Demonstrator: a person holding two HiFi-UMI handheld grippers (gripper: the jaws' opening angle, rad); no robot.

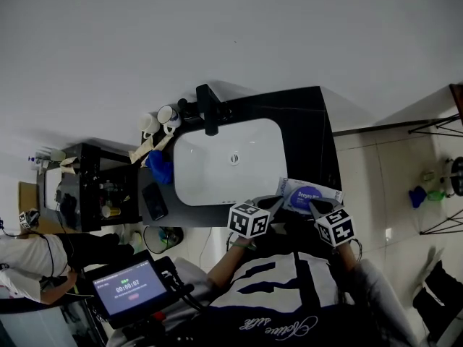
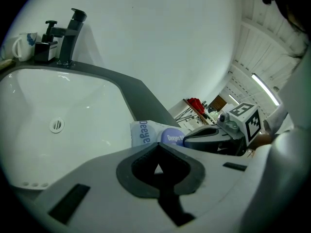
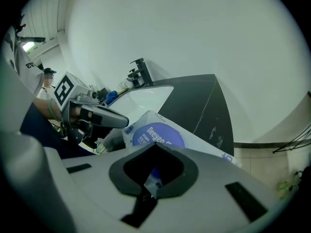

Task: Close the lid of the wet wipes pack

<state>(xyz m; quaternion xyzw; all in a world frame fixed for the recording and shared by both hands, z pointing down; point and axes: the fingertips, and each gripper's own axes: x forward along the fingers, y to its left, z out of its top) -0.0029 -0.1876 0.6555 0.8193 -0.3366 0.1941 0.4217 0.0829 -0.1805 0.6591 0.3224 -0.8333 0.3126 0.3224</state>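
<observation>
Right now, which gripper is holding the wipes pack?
The right gripper: a corner of the wipes pack is pinched between its jaws. The left gripper is shut too, but with nothing between its jaws.

Wet wipes pack (image 1: 309, 194): pale soft pack, round purple lid (image 3: 158, 136) seen lying flat on top.
It was laid on the dark counter (image 1: 322, 132) just beside the sink (image 1: 217, 183), near edge pinched by the right gripper (image 3: 153, 178).
</observation>
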